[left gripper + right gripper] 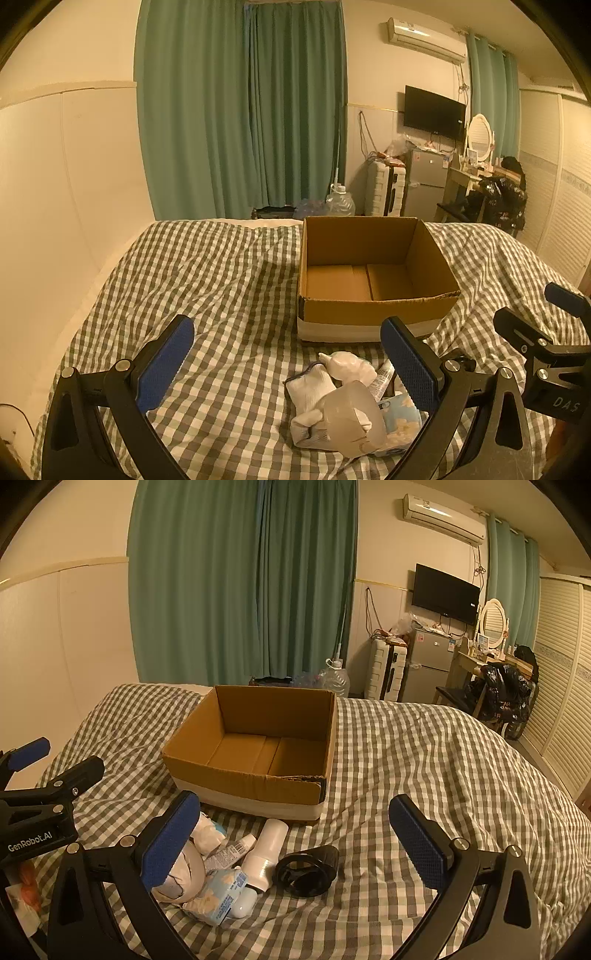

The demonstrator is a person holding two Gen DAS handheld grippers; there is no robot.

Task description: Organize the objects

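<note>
An empty open cardboard box [373, 314] [251, 782] sits on the checked bedspread [221, 280]. In front of it lies a pile of small items: a white sock [310, 387], a grey tape roll [351, 413], a white bottle [267, 853], a small tube [232, 849], a blue tissue pack [221, 893] and a black ring-shaped object [306, 871]. My left gripper [291, 369] is open, hovering just above the pile's left side. My right gripper [295, 845] is open above the bottle and black object. Neither holds anything.
Green curtains [240, 110], a water jug [340, 201], a suitcase [388, 672], a small fridge [428, 668] and a dressing table stand beyond the bed's far end. A wall runs along the left; louvred wardrobe doors [561, 686] stand on the right.
</note>
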